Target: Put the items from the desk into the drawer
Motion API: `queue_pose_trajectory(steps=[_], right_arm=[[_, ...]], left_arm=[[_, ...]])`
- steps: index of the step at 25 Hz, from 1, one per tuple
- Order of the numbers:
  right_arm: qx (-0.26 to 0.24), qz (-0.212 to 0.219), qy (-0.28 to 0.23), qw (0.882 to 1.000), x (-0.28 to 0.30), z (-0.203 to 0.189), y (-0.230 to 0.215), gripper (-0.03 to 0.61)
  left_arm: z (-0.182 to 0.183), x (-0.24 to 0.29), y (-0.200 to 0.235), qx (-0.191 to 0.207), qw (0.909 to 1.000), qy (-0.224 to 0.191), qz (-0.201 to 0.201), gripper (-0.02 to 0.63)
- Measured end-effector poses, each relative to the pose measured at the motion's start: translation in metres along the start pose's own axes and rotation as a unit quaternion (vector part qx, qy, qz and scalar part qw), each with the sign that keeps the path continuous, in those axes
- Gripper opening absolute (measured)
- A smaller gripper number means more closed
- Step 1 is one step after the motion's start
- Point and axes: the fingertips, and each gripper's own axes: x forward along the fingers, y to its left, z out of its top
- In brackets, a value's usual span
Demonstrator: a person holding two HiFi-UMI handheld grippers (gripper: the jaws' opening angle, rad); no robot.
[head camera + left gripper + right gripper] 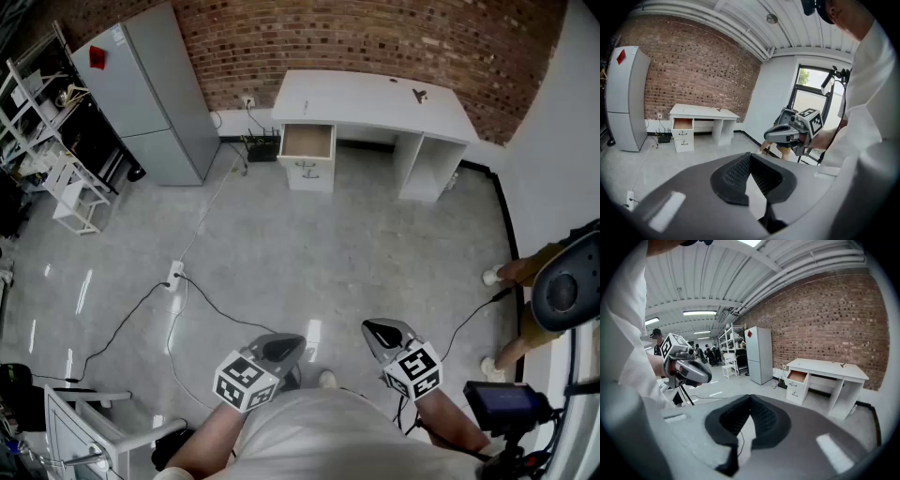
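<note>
A white desk point(375, 98) stands far off against the brick wall, with its top drawer point(307, 141) pulled open and showing a wooden inside. One small dark item point(418, 95) lies on the desktop. My left gripper point(287, 346) and right gripper point(374, 330) are held close to my body, several metres from the desk. Both are shut with nothing between the jaws. In the left gripper view the desk point(703, 112) and drawer point(683, 123) show beyond the shut left gripper point(750, 157). In the right gripper view the desk point(829, 369) and drawer point(798, 376) lie ahead of the right gripper point(750, 399).
A grey refrigerator point(155, 94) stands left of the desk. White shelving point(70, 192) is at the far left. A power strip point(174, 277) with cables lies on the floor between me and the desk. A person point(525, 272) stands at the right beside camera gear point(506, 408).
</note>
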Motion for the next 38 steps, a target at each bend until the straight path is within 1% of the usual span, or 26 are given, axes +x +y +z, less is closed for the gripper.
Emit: queue_pose_trajectory(steps=[3,5,8,12,15,17,21,24,27,31,34,38], right_arm=[[0.018,-0.013,-0.007,1.000,-0.005,-0.002,-0.014,0.002],[0.029,-0.019,-0.008,0.999,-0.003,-0.001,-0.030,0.002],[0.042,-0.024,0.001,0.999,0.015,-0.002,-0.059,0.002],[0.047,-0.041,0.010,0.998,0.048,0.004,-0.090,0.002],[0.052,-0.057,0.007,0.997,0.077,0.026,-0.119,0.003],[0.052,-0.063,0.003,0.997,0.097,0.048,-0.137,0.010],[0.031,-0.065,0.006,0.997,0.143,0.095,-0.173,0.021],[0.029,-0.068,0.000,0.997,0.179,0.124,-0.197,0.035],[0.027,-0.075,-0.007,0.997,0.209,0.148,-0.211,0.040],[0.025,-0.080,-0.003,0.996,0.235,0.165,-0.240,0.044],[0.022,-0.080,-0.001,0.997,0.250,0.173,-0.282,0.048],[0.021,-0.063,-0.004,0.998,0.273,0.182,-0.340,0.048]], left_arm=[[0.006,0.011,0.000,0.008,0.9999,0.006,-0.012,0.008],[0.016,0.025,0.006,0.013,0.9997,0.005,-0.018,0.008],[0.034,0.052,0.028,0.015,0.9995,0.001,-0.029,0.008],[0.047,0.080,0.069,0.016,0.9987,-0.003,-0.048,0.008],[0.064,0.103,0.109,0.017,0.9981,-0.001,-0.060,0.008],[0.084,0.117,0.138,0.021,0.9975,-0.001,-0.067,0.008],[0.128,0.137,0.192,0.030,0.9963,-0.014,-0.079,0.008],[0.143,0.148,0.236,0.034,0.9961,-0.011,-0.081,0.009],[0.155,0.156,0.275,0.029,0.9962,-0.003,-0.082,0.020],[0.167,0.174,0.310,0.015,0.9972,-0.001,-0.074,0.048],[0.177,0.203,0.335,0.001,0.9977,0.005,-0.068,0.058],[0.201,0.249,0.367,-0.006,0.9984,0.010,-0.056,0.060]])
